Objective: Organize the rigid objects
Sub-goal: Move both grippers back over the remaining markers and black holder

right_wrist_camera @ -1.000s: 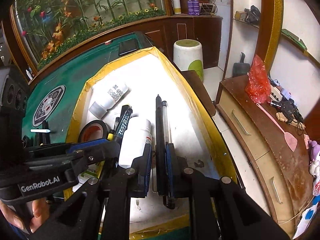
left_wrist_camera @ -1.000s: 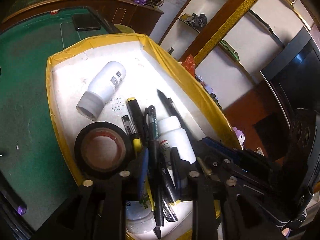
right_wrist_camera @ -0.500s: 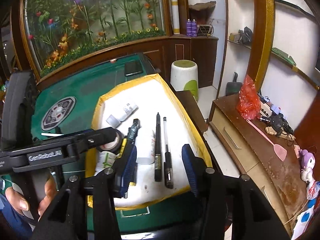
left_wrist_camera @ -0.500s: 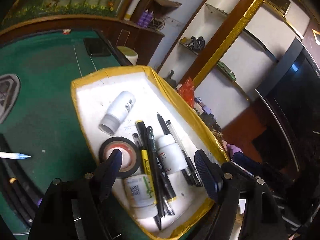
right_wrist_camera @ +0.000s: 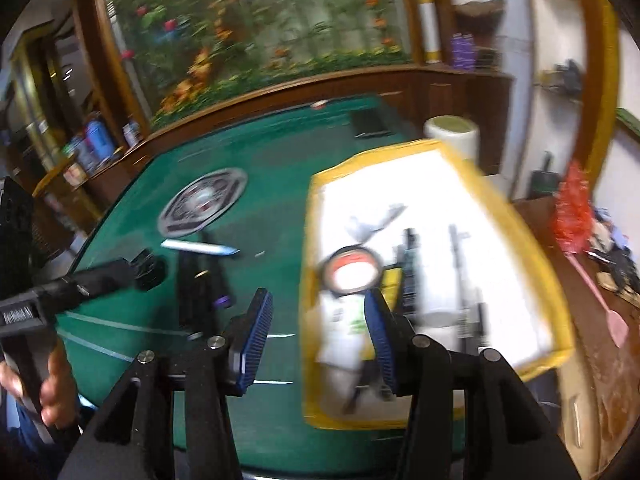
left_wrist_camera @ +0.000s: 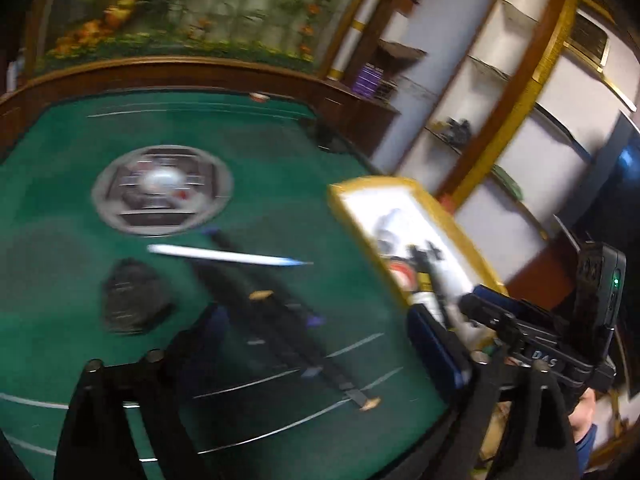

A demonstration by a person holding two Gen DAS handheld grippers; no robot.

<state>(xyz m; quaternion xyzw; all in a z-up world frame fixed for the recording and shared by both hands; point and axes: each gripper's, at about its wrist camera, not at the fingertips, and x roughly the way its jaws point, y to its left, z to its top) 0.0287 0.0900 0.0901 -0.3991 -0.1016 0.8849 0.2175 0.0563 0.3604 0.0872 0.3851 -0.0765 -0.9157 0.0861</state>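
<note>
Left gripper [left_wrist_camera: 316,332]: jaws spread wide, empty, above the green table [left_wrist_camera: 60,216], over dark pens [left_wrist_camera: 280,320] lying on the felt. Right gripper [right_wrist_camera: 320,344]: jaws likewise wide apart, holding nothing, at the near left edge of the yellow-rimmed tray [right_wrist_camera: 516,224]. A tape roll [right_wrist_camera: 352,270], bottles and pens lie blurred in the tray. A white pen [left_wrist_camera: 224,256] lies on the felt, left of the tray.
</note>
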